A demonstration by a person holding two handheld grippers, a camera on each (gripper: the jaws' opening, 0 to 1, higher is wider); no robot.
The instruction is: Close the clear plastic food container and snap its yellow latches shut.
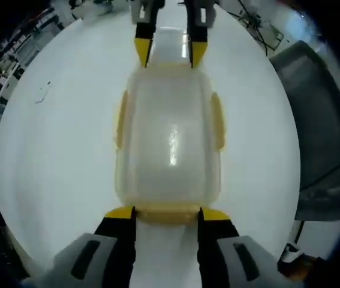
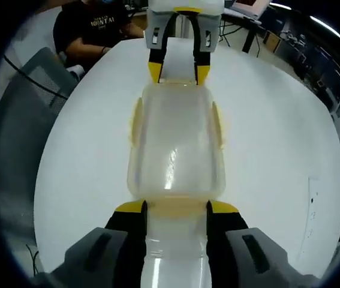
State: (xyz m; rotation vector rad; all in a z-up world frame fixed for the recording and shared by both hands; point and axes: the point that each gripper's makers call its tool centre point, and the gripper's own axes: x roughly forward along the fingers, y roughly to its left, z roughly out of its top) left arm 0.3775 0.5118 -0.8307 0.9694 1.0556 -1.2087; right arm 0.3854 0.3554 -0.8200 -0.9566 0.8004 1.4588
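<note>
A clear plastic container (image 1: 170, 138) (image 2: 175, 144) lies lengthwise on the white table (image 1: 56, 150) (image 2: 271, 138), its lid resting on top. Yellow side latches (image 1: 217, 120) (image 2: 137, 126) run along both long sides. My left gripper (image 1: 167, 213) is open at the container's near end, its yellow-tipped jaws flanking the yellow end latch (image 1: 167, 211). Facing it at the opposite end, my right gripper (image 2: 175, 209) is open too, its jaws either side of that end's latch (image 2: 175, 207). Each gripper appears at the far end in the other's view: right gripper (image 1: 170, 53), left gripper (image 2: 177, 72).
A grey chair (image 1: 313, 120) (image 2: 20, 120) stands at one side of the table. A person in a black shirt (image 2: 98, 27) sits at the table's far edge. Desks with equipment (image 2: 313, 54) line the room beyond. A small mark (image 1: 42, 93) lies on the table.
</note>
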